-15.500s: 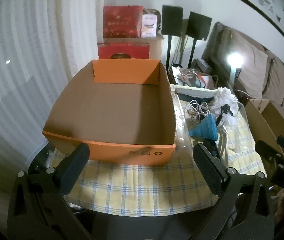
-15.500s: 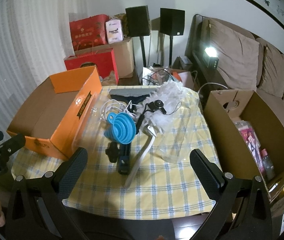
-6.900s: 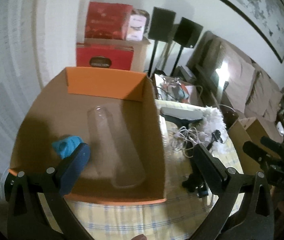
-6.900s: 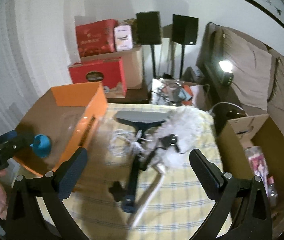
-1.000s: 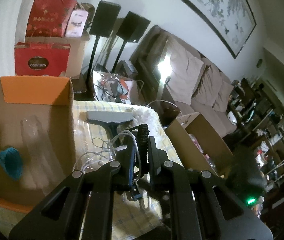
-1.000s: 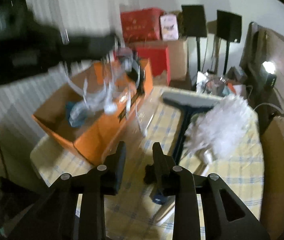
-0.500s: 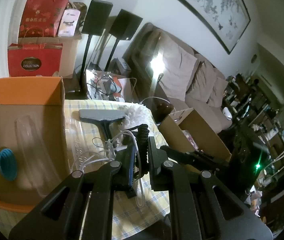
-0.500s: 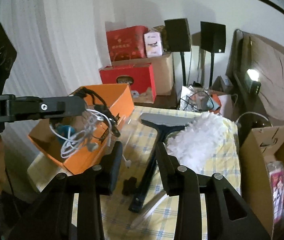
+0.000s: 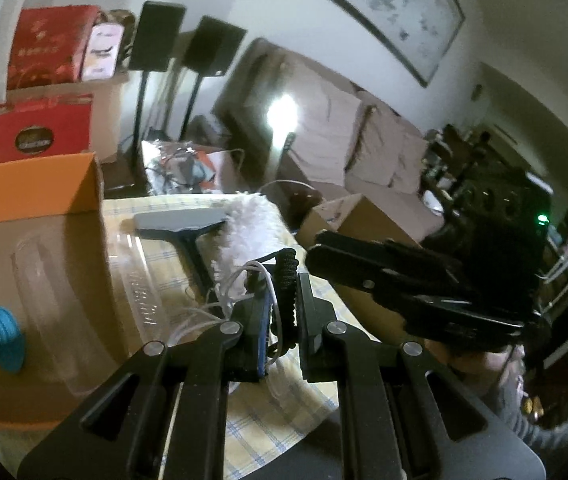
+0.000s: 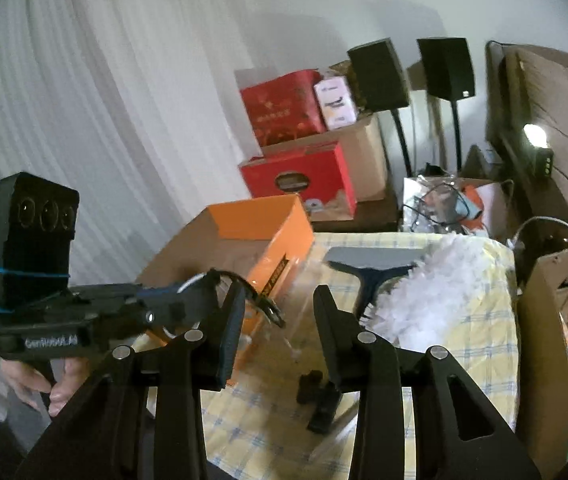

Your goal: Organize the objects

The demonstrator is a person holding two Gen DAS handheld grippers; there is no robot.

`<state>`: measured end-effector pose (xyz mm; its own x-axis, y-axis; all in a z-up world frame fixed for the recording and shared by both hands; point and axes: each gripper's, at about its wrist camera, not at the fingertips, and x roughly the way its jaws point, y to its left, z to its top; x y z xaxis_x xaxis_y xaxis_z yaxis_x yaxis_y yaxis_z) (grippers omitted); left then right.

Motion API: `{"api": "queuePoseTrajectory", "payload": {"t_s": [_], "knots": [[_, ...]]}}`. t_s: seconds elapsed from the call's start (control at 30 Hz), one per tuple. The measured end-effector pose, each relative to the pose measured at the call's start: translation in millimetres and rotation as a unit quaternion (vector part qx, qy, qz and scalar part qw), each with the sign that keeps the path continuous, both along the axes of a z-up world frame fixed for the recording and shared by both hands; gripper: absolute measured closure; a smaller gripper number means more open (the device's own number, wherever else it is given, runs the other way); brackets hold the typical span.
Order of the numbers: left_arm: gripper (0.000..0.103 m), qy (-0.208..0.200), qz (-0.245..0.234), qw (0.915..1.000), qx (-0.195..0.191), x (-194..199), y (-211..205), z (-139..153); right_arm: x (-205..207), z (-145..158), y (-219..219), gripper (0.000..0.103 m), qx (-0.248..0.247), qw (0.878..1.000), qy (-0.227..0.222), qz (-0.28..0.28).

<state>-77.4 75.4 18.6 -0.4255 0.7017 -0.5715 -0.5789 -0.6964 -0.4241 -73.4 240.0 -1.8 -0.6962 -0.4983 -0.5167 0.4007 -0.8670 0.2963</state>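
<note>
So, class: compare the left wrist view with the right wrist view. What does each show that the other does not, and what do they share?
Only the left wrist view shows the blue funnel and a clear plastic tube inside the orange box, plus the framed picture on the wall. Only the right wrist view shows the hand holding the left gripper by its handle. Both show that box, the grey squeegee, the white duster on the checked tablecloth, and the left gripper shut on a bundle of cables.
</note>
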Motion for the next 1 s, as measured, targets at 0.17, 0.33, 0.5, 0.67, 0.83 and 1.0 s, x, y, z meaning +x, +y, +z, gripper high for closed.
{"api": "queuePoseTrajectory", "payload": {"t_s": [0.17, 0.33, 0.5, 0.67, 0.83, 1.0], "knots": [[0.092, 0.017, -0.024, 0.9995, -0.009, 8, 1, 5, 7, -4, -4, 0.066, 0.027, 0.999, 0.016, 0.031], [0.092, 0.024, -0.041, 0.9987, -0.017, 14, 5, 10, 13, -10, -21, 0.066, 0.068, 0.996, 0.026, 0.054], [0.092, 0.026, -0.055, 0.9980, -0.020, 19, 8, 10, 15, -15, -34, 0.066, 0.082, 0.994, 0.033, 0.066], [0.092, 0.021, -0.055, 0.9981, -0.016, 19, 6, 10, 10, -18, -33, 0.067, 0.074, 0.995, 0.031, 0.060], [0.092, 0.026, -0.068, 0.9973, -0.008, 20, 5, 12, 10, -20, -36, 0.088, 0.069, 0.994, 0.030, 0.075], [0.090, 0.030, -0.055, 0.9980, -0.010, 20, 4, 15, 16, -13, -38, 0.091, 0.084, 0.993, 0.050, 0.061]]}}
